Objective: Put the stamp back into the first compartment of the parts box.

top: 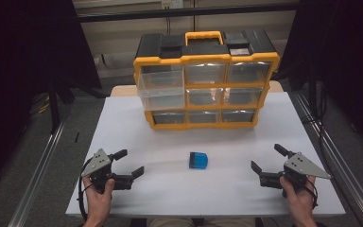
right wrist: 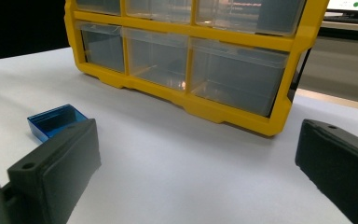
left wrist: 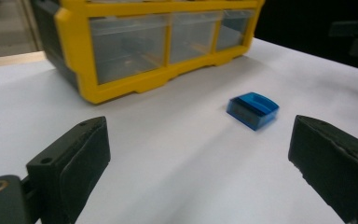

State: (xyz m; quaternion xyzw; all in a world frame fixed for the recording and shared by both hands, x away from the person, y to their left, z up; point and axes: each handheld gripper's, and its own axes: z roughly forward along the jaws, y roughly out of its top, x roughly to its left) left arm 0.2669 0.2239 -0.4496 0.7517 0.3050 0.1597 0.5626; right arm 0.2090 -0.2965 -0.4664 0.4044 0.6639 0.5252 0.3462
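My left hand-held gripper and right hand-held gripper both stand wide open, holding nothing. The blue box lies on the bench between them, well apart from each. Risk: a one-sided approach could push it away toward the yellow organizer rather than grasping it.

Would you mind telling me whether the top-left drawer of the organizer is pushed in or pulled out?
Pulled out. The top-left drawer juts forward of the organizer frame, while the top-right drawer sits flush.

L gripper jaws wide apart over white table, blue box ahead, yellow drawer organiser behind
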